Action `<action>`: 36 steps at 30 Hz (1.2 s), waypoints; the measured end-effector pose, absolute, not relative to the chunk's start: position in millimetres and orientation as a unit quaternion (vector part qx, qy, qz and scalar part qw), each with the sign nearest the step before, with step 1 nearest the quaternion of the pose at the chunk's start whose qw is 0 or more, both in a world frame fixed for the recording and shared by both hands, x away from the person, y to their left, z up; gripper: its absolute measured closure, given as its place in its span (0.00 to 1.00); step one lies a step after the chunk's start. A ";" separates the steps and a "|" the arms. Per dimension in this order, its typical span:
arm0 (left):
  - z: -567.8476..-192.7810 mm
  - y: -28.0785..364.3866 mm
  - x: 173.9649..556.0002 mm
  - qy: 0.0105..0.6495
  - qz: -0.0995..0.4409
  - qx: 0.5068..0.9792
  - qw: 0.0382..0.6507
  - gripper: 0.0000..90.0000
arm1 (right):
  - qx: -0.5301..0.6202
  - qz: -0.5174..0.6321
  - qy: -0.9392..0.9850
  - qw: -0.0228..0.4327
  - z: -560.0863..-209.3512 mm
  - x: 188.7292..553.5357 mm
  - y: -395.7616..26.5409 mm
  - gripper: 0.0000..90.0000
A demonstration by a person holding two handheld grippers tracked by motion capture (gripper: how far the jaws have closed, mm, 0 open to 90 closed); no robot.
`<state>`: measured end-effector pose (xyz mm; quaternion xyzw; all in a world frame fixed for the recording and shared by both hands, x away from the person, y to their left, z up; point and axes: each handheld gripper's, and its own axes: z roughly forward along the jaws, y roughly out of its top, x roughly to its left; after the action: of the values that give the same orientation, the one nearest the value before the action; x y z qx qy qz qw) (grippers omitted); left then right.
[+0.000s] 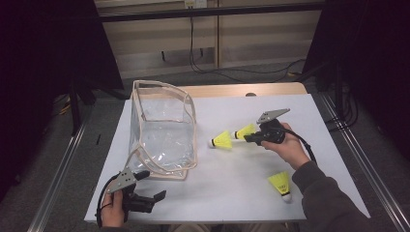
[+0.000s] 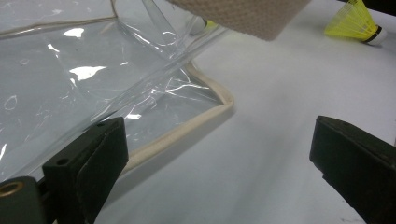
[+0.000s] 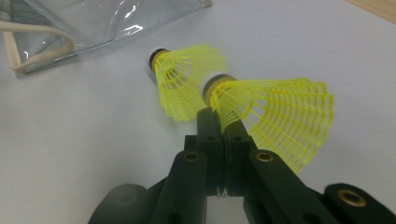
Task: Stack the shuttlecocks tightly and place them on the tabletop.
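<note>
Beyond the left gripper (image 2: 219, 158), clear bag (image 2: 93, 84) cut off at the top and left edges. Past it, far shuttlecock (image 2: 355, 25) clipped at the top edge.

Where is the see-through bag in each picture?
High view: the clear bag stands left of centre on the white table, its near corner beside the left gripper.
Left gripper view: the bag covers the upper left, and its cream-edged corner reaches toward the middle.
Right gripper view: a corner of the bag is at the top left.
Shared landmark: the bag's cream trim.
</note>
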<state>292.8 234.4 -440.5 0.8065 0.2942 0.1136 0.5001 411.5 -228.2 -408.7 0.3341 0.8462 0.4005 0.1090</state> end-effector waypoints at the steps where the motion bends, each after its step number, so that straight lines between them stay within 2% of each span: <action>1: -440.6 234.2 292.8 0.294 0.114 0.806 0.500 0.05 | 0.334 0.402 0.846 0.108 -408.5 411.5 -228.1 0.98; 36: -441.9 235.1 294.0 0.294 0.115 0.808 0.497 0.04 | 0.319 0.408 0.850 0.092 -415.5 413.1 -214.5 0.98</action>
<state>294.0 235.1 -441.9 0.8084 0.2941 0.1148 0.4969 413.1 -214.5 -415.5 0.3194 0.8501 0.4084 0.0923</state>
